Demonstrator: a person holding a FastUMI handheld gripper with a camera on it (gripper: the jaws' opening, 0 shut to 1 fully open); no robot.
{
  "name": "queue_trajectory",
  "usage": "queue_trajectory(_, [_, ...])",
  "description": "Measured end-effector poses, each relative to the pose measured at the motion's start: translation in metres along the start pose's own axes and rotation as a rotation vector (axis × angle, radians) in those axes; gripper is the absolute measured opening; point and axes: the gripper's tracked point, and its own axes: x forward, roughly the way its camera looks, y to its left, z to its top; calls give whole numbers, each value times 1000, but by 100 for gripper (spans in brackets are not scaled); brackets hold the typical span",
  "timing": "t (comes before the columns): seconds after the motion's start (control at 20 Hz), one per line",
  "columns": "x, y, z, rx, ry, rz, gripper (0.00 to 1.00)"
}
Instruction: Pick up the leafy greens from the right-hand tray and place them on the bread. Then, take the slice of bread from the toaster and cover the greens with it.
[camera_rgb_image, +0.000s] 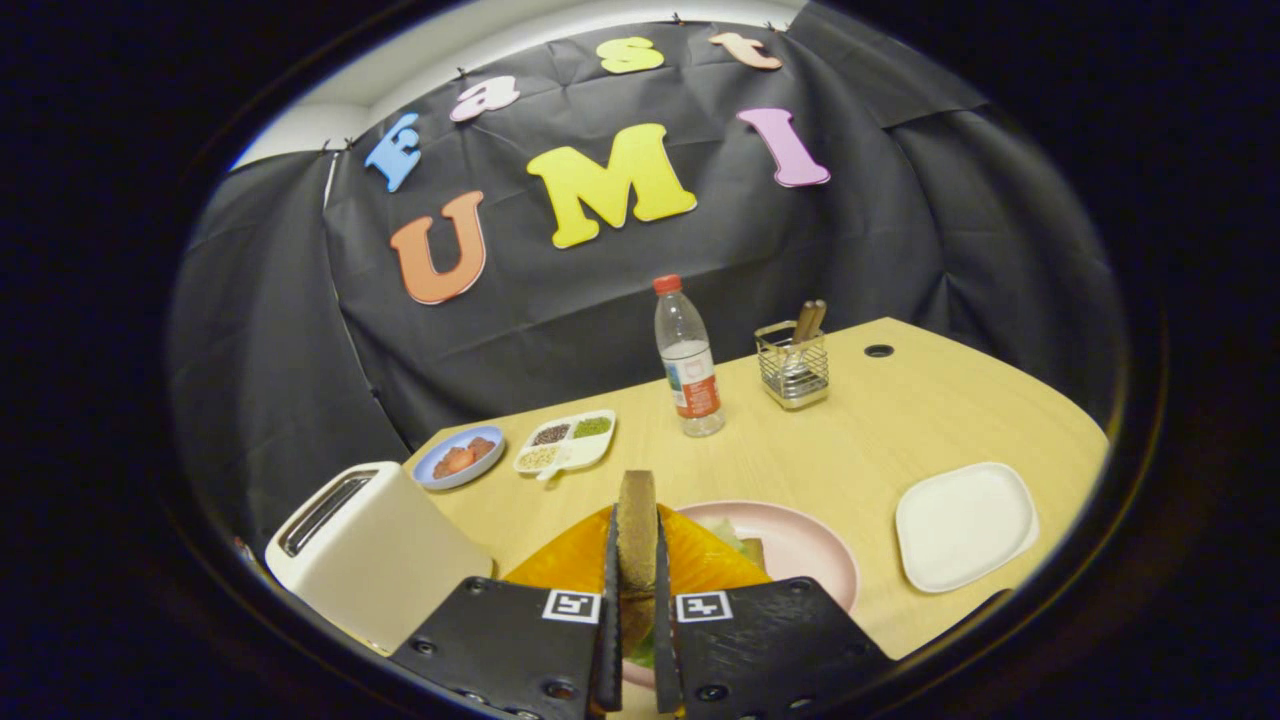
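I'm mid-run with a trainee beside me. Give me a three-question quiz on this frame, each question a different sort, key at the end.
1. True or false: the claw is shut on the bread slice, held upright on edge.
2. Multiple choice: what stands nearest the water bottle? A) toaster B) wire utensil holder C) white tray
3. Fill in: the leafy greens lie on the ____ plate just beyond the fingers.

Key: 1 true. 2 B, the wire utensil holder; the toaster and white tray sit farther off. 3 pink; the pink plate.
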Motion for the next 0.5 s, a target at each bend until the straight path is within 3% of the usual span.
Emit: queue_trajectory(0.5, [3,-50,-29,-10,76,-81,29])
